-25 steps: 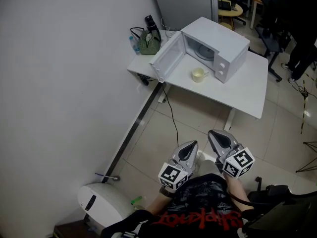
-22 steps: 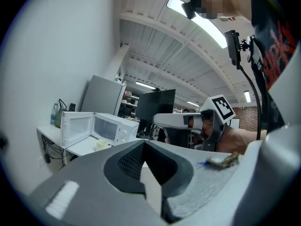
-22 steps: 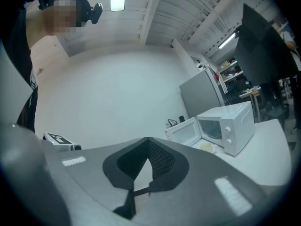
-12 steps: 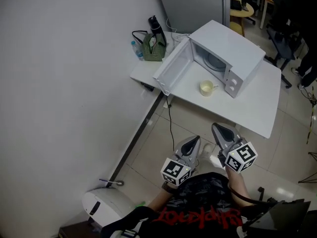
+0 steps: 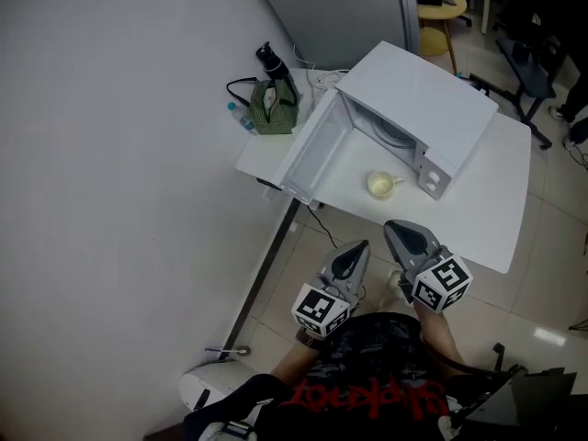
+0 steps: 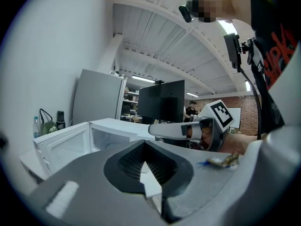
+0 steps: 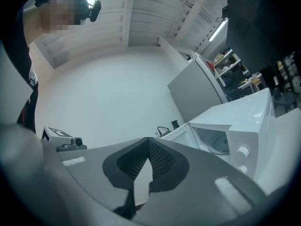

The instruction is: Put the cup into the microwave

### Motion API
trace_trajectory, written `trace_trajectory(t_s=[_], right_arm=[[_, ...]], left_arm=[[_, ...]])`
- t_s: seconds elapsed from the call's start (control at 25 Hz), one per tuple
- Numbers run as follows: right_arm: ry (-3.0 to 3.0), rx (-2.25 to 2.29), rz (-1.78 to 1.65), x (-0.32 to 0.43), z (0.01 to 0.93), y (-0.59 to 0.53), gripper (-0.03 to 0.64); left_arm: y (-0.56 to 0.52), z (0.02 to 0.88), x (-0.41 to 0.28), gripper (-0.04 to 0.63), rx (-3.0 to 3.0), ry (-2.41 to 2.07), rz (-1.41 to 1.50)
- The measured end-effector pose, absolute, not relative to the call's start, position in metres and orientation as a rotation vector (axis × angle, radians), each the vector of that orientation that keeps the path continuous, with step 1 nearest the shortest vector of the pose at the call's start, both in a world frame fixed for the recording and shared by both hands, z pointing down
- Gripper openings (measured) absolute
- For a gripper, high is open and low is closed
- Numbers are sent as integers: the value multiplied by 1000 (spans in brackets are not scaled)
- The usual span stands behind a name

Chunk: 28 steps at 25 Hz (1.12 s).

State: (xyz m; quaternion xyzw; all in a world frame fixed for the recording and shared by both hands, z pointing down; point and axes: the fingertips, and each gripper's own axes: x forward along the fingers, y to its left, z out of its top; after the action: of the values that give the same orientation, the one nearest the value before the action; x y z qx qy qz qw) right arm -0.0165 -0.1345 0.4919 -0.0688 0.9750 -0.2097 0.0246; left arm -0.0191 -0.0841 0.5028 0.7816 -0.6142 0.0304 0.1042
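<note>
Cup (image 5: 379, 185) sits on the table (image 5: 482, 196) before the open microwave (image 5: 418, 95), straight ahead of both closed, empty grippers, the right gripper (image 5: 404, 237) slightly nearer than the left gripper (image 5: 354, 255).

We see a white microwave (image 5: 413, 99), a white surface (image 5: 496, 219), a pale cream cup (image 5: 378, 185), a green bag (image 5: 272, 108) and a black bottle (image 5: 272, 60). Our left gripper (image 5: 356, 249) and right gripper (image 5: 401, 231) are grey with dark ribbed jaws, and each bears black-and-white square markers. Our shirt (image 5: 377, 375) is black with red lettering.
</note>
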Motion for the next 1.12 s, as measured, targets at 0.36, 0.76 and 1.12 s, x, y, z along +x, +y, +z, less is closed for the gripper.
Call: trace_trajectory(t_s=[0.36, 0.76, 1.12], right_arm=[[3032, -304, -651, -48, 514, -160, 0], [3121, -681, -611, -120, 544, -173, 0], [3108, -1188, -547, -138, 589, -168, 4]], left_arm=[[-112, 518, -54, 3, 2359, -1735, 116], [-132, 505, -161, 3, 2555, -1504, 27], [-145, 490, -246, 3, 2689, -1310, -13]])
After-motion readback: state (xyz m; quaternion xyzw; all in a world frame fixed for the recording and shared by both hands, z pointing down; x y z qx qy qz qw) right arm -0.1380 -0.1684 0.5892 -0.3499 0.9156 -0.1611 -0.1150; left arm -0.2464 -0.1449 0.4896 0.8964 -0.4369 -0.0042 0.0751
